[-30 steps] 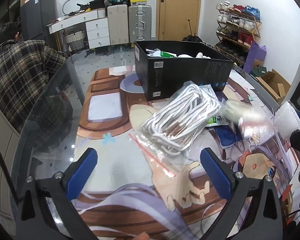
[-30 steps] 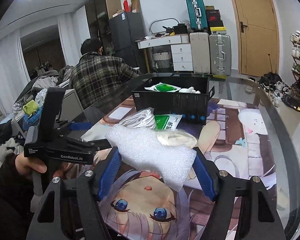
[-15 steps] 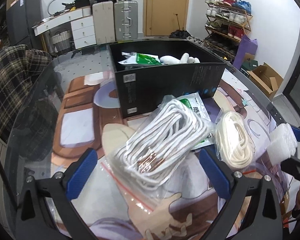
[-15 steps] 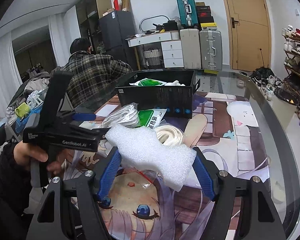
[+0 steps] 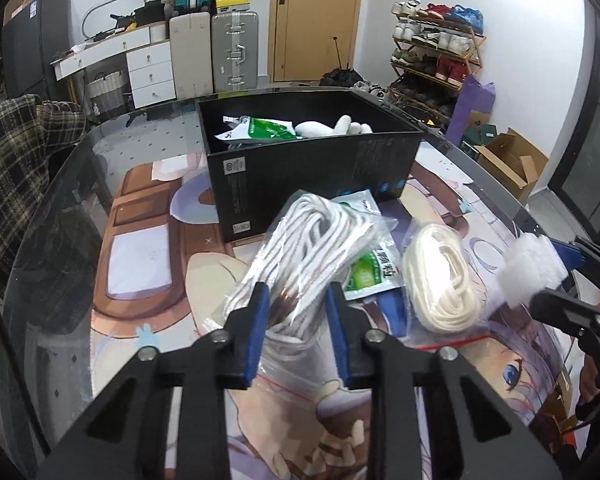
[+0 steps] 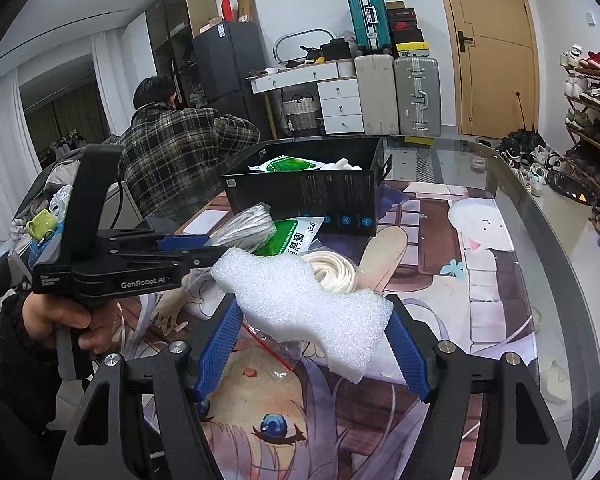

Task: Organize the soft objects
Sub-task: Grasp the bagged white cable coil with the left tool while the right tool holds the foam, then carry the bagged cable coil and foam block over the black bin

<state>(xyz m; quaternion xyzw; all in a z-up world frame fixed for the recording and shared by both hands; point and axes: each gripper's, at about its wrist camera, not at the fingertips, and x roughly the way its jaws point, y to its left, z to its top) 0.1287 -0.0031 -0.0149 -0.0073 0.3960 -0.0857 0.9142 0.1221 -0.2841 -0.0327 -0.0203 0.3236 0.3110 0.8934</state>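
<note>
Left wrist: left claw [image 5: 296,320] has just closed on the bagged white rope [image 5: 312,252], black box [image 5: 308,168] just ahead of it. The grip looks mostly on slick plastic, so it may slip. Right claw [image 6: 314,344] holds foam [image 6: 304,300].

In the left wrist view the box [image 5: 312,184] sits at centre frame on the table [image 5: 60,216], with a packet [image 5: 266,130] and a plush toy [image 5: 332,128] inside it. Just in front of the box lies the bagged rope [image 5: 312,256], partly over a sachet [image 5: 374,272]. To the right of these lies 1 coil of cord [image 5: 440,280]. The foam piece [image 5: 530,272] is at the right edge.
</note>
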